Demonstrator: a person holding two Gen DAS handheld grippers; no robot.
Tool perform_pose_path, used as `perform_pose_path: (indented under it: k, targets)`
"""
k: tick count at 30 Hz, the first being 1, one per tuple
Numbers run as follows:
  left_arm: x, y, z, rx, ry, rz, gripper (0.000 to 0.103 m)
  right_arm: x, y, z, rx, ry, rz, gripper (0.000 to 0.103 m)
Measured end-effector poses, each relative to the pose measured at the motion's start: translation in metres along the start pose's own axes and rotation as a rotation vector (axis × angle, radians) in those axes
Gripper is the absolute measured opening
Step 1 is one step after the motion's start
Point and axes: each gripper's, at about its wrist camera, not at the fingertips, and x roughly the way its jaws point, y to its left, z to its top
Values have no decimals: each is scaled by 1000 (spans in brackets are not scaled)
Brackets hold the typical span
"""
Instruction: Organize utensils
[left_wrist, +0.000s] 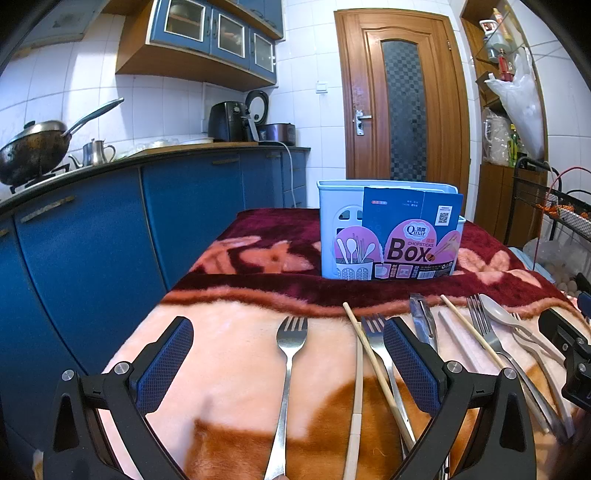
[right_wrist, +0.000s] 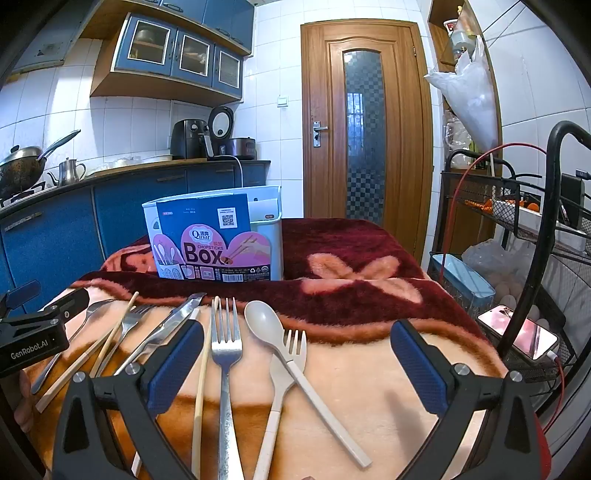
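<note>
Utensils lie in a row on a pink and maroon blanket (left_wrist: 229, 369). My left gripper (left_wrist: 288, 354) is open, with a steel fork (left_wrist: 290, 354) lying between its fingers. Right of it lie wooden chopsticks (left_wrist: 369, 350), another steel fork (left_wrist: 376, 332) and tongs (left_wrist: 423, 321). My right gripper (right_wrist: 297, 356) is open above a steel fork (right_wrist: 225, 350), a beige plastic spoon (right_wrist: 264, 325) and a beige plastic fork (right_wrist: 291, 354). A light blue chopsticks box (left_wrist: 391, 236) stands upright beyond them; it also shows in the right wrist view (right_wrist: 218, 240).
Blue kitchen cabinets (left_wrist: 92, 251) run along the left. A black wire rack (right_wrist: 535, 236) with a phone (right_wrist: 517, 330) stands right of the table. A wooden door (right_wrist: 365, 122) is at the back.
</note>
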Motion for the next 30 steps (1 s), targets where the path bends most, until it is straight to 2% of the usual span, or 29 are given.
perform_pose_path:
  k: [30]
  targets:
    - [-2, 1, 2, 3, -2, 0, 102, 0, 0, 0, -2, 0, -1, 103]
